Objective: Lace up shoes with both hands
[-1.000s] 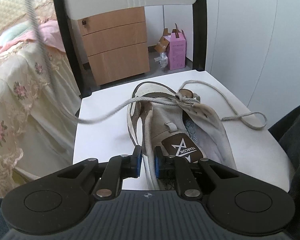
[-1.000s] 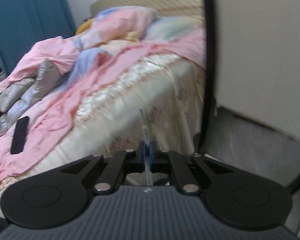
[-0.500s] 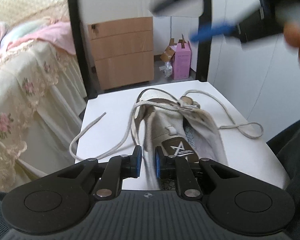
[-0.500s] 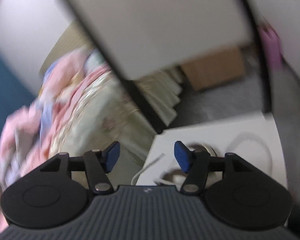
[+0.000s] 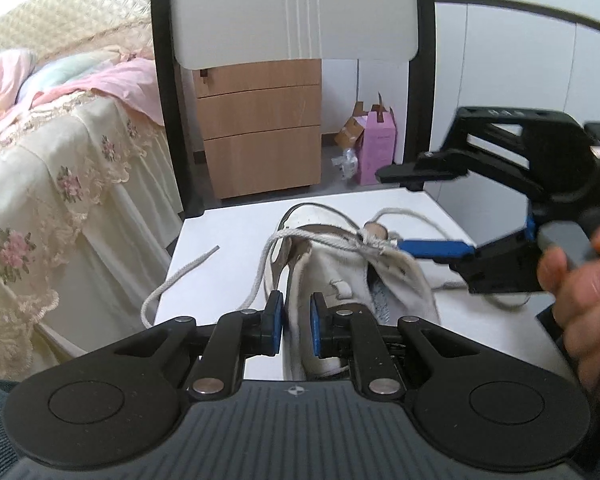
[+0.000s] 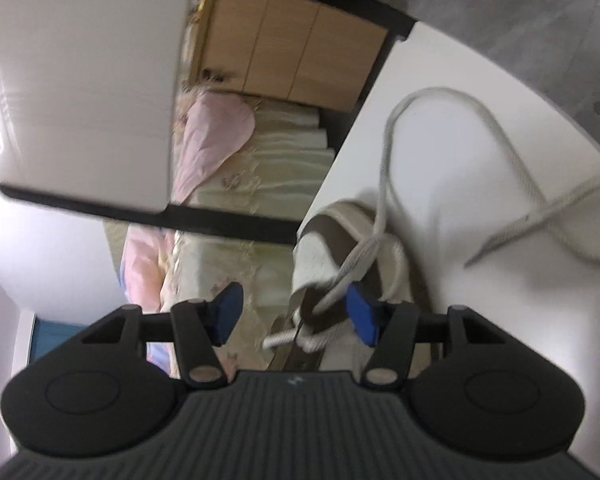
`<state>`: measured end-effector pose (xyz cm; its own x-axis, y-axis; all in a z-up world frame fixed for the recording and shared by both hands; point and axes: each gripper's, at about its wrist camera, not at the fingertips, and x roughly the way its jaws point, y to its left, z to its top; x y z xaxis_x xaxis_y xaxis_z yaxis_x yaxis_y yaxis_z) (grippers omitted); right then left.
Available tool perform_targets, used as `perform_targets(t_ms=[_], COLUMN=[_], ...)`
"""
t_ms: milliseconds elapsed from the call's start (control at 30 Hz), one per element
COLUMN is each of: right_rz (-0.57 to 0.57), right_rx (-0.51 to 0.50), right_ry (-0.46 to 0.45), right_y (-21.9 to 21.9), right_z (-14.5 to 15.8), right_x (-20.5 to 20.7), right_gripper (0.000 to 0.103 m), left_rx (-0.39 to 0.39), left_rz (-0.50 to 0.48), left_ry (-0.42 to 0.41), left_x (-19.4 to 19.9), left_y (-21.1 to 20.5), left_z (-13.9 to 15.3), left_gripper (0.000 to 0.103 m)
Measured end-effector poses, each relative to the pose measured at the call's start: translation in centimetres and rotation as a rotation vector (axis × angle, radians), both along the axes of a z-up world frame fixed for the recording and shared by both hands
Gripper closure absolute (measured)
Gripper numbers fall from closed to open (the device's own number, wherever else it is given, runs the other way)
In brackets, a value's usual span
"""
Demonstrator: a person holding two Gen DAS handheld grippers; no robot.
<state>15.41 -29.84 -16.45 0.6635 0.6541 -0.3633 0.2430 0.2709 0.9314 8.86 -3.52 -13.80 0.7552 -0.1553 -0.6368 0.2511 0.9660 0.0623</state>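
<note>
An off-white canvas shoe lies on the white chair seat. My left gripper is shut on the shoe's near side wall. A grey lace trails loose over the seat's left side and crosses the shoe at a knot. My right gripper comes in from the right, turned on its side. Its jaws stand wide and are closing. In the right wrist view the lace crossing and the shoe lie between the right gripper's pads, untouched. Another lace loop curls on the seat.
The chair back rises behind the shoe. A bed with a floral cream cover stands left. A wooden drawer unit and a pink box sit on the floor beyond. A hand holds the right gripper.
The right gripper let go of the lace it held taut up and to the left; the lace dropped onto the seat. That gripper rolled, opened and came down beside the shoe. The left barely moved.
</note>
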Motion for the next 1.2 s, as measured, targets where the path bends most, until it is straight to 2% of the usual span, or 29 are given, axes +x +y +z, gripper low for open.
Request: perform_targets(t_ms=[100, 167, 200, 233, 333, 367, 433, 500, 633, 700, 733, 900, 1067, 1200], right_rz=[-0.028, -0.035, -0.042, -0.05, -0.074, -0.087, -0.105, -0.122, -0.14, -0.14, -0.132, -0.053, 0.029, 0.075], right_rx=[0.044, 0.042, 0.024, -0.003, -0.023, -0.023, -0.042, -0.057, -0.073, -0.071, -0.075, -0.105, -0.161, -0.225], right_ry=[0.033, 0.044, 0.044, 0.043, 0.058, 0.065, 0.068, 0.038, -0.085, -0.136, -0.16, -0.262, -0.289, -0.268], right_y=[-0.1, -0.1, -0.1, -0.2, 0.2, 0.1, 0.2, 0.2, 0.5, 0.5, 0.6, 1.8, 3.9, 4.7], right_z=[-0.6, -0.9, -0.9, -0.9, -1.6, -1.8, -2.2, -1.9, 0.0, 0.8, 1.3, 3.4, 4.6, 5.2], right_x=[0.6, 0.7, 0.7, 0.7, 1.0, 1.1, 1.3, 1.2, 0.5, -0.1, -0.3, -1.1, -1.8, -3.0], right_gripper=[0.044, 0.044, 0.047, 0.058, 0.075, 0.077, 0.093, 0.097, 0.098, 0.098, 0.098, 0.098, 0.097, 0.094], left_rx=[0.004, 0.005, -0.001, -0.009, -0.032, -0.041, -0.06, -0.082, -0.129, -0.145, -0.151, -0.2, -0.286, -0.374], left_rz=[-0.004, -0.004, -0.003, -0.001, 0.003, 0.003, 0.006, 0.013, 0.039, 0.046, 0.051, 0.056, 0.061, 0.069], left_ry=[0.002, 0.0, 0.0, 0.0, 0.004, 0.006, 0.01, 0.013, 0.031, 0.034, 0.032, 0.027, 0.048, 0.079], left_x=[-0.1, -0.1, -0.1, -0.1, -0.1, -0.1, -0.1, -0.1, 0.2, 0.2, 0.2, 0.0, 0.0, 0.0], left_y=[0.1, 0.2, 0.3, 0.4, 0.6, 0.6, 0.8, 1.2, 2.1, 2.4, 2.5, 3.0, 4.0, 5.4], left_z=[-0.1, -0.1, 0.0, 0.0, 0.1, 0.2, 0.3, 0.3, 0.3, 0.4, 0.4, 0.8, 1.0, 1.1], left_gripper=[0.087, 0.087, 0.087, 0.087, 0.087, 0.087, 0.087, 0.087, 0.086, 0.083, 0.08, 0.08, 0.08, 0.08])
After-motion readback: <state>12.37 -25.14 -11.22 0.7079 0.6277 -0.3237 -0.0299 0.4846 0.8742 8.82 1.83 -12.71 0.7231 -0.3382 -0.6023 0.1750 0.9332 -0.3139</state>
